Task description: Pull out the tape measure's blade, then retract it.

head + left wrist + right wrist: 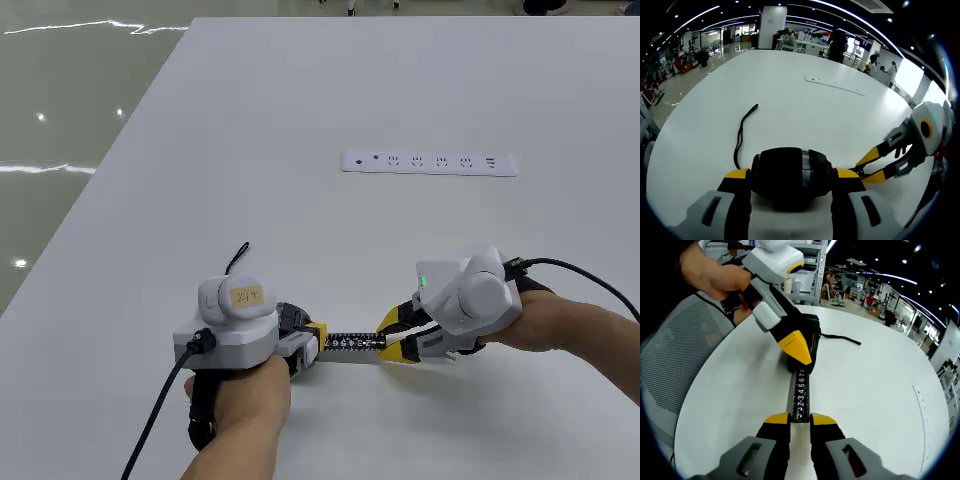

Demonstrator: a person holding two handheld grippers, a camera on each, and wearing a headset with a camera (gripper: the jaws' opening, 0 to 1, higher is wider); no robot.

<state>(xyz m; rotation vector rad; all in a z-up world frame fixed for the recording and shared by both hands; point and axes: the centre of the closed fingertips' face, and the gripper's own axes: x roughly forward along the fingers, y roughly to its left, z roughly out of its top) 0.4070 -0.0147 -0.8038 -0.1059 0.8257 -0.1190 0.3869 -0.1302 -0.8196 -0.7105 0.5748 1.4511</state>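
Head view, table: we see a white table (300,120) with a power strip (430,162) lying flat on its far part.
Head view, tape measure: the black tape measure (292,320) sits close to us, clamped in the left tool (305,345). Its strap (237,258) trails away across the table.
Head view, blade: the blade (352,342) is out a short way, running from the case to the right tool (383,336), whose yellow tips are pinched narrow on its end.
Left gripper view, left tool: the left tool (791,186) has both yellow pads against the sides of the tape measure (790,167). The strap (740,135) lies beyond on the table.
Left gripper view, right tool: the right tool (860,170) comes in from the right with its jaws nearly together. We cannot make out the blade here.
Right gripper view, right tool: the right tool (800,419) grips the end of the blade (800,390), and the printed numbers are readable.
Right gripper view, tape measure: the tape measure (810,330) rests on the table at the blade's far end, held by the left tool (796,346), with a hand (715,275) behind it.
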